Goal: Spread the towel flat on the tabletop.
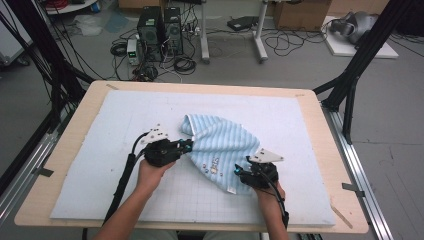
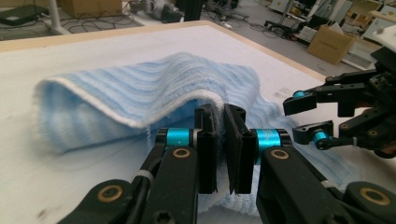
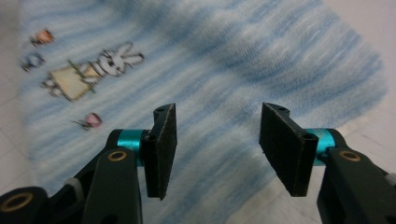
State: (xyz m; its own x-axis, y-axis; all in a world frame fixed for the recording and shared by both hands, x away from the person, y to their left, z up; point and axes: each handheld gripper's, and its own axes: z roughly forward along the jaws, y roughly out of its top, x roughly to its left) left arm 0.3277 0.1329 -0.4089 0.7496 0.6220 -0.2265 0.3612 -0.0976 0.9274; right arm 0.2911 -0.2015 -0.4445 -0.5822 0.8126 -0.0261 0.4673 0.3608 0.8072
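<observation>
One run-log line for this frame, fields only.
left hand-held gripper: shut on light blue striped terry towel edge | right hand-held gripper: open over towel | towel: partly folded on white padded mat

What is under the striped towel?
The pale mat lies under the blue striped towel. The left claw pinches its white edge; whatever sits inside the fold is covered.

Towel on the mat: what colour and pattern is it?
The towel is light blue with paler stripes and an embroidered rabbit; the right gripper view shows it best.
</observation>
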